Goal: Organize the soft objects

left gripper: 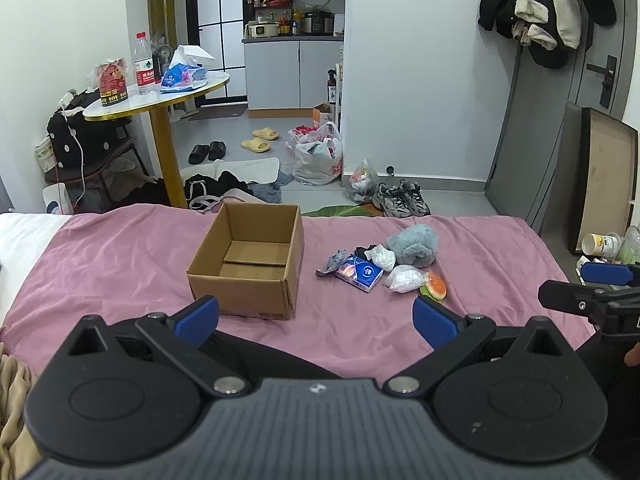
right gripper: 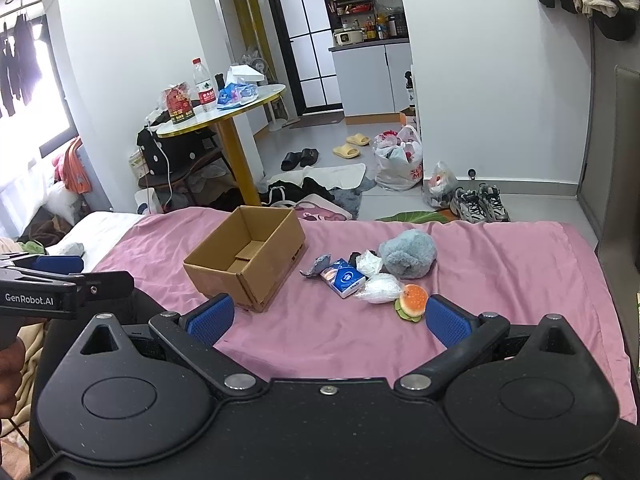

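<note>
An open, empty cardboard box (left gripper: 248, 264) (right gripper: 246, 258) sits on the pink bedsheet (left gripper: 120, 256) (right gripper: 500, 280). To its right lies a small pile: a grey fluffy plush (left gripper: 414, 246) (right gripper: 408, 254), a blue tissue pack (left gripper: 360, 274) (right gripper: 343, 278), a white plastic-wrapped bundle (left gripper: 404, 278) (right gripper: 378, 289), a burger toy (left gripper: 434, 286) (right gripper: 412, 303) and a small grey wrapper (left gripper: 332, 262) (right gripper: 318, 265). My left gripper (left gripper: 316, 322) is open and empty, held near the box's front. My right gripper (right gripper: 328, 320) is open and empty, just short of the burger toy.
Beyond the bed's far edge stand a round gold-legged table (left gripper: 160, 96) with a bottle and tissues, clothes, slippers, plastic bags (left gripper: 318, 156) and sneakers (left gripper: 402, 198) on the floor. A beige blanket (left gripper: 12, 400) lies at my left.
</note>
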The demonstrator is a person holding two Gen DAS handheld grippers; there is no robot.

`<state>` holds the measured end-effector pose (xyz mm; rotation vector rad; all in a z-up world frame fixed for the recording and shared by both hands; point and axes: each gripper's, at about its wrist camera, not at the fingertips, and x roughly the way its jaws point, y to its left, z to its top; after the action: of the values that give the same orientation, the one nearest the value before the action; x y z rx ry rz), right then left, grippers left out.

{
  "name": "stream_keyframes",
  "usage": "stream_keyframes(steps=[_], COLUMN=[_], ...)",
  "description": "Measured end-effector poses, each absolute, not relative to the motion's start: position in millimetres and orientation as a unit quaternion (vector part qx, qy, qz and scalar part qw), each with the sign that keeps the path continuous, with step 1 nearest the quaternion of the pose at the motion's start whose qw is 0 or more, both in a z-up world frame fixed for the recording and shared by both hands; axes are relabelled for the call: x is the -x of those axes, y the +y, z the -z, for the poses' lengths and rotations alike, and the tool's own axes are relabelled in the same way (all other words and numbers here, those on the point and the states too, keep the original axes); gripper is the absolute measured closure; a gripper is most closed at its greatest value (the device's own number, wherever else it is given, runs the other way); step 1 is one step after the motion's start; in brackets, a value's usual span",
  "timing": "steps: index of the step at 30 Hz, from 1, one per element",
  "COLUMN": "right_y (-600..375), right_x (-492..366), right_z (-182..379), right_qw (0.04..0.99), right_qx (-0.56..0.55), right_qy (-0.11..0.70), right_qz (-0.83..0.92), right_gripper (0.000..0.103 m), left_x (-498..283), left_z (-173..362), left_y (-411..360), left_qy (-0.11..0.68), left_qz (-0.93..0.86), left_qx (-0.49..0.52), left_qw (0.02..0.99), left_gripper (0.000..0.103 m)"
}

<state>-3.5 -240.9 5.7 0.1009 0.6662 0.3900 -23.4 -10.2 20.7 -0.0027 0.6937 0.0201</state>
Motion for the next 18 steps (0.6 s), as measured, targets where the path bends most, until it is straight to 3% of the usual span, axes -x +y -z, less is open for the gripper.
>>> stream_keyframes(steps=[18], right_y=[-234.0], right_x=[-3.6], right_z=[-2.0], right_qw=[0.922], right_qx=[-0.046], right_qy=[0.342], right_qz=[-0.177], right_gripper=[0.0], left_x=[7.2], left_z=[-7.9], left_y=[-9.6], left_qy=[0.348], left_qz=[-0.017], left_qx=[0.008], left_qw=[0.937], left_gripper=[0.001])
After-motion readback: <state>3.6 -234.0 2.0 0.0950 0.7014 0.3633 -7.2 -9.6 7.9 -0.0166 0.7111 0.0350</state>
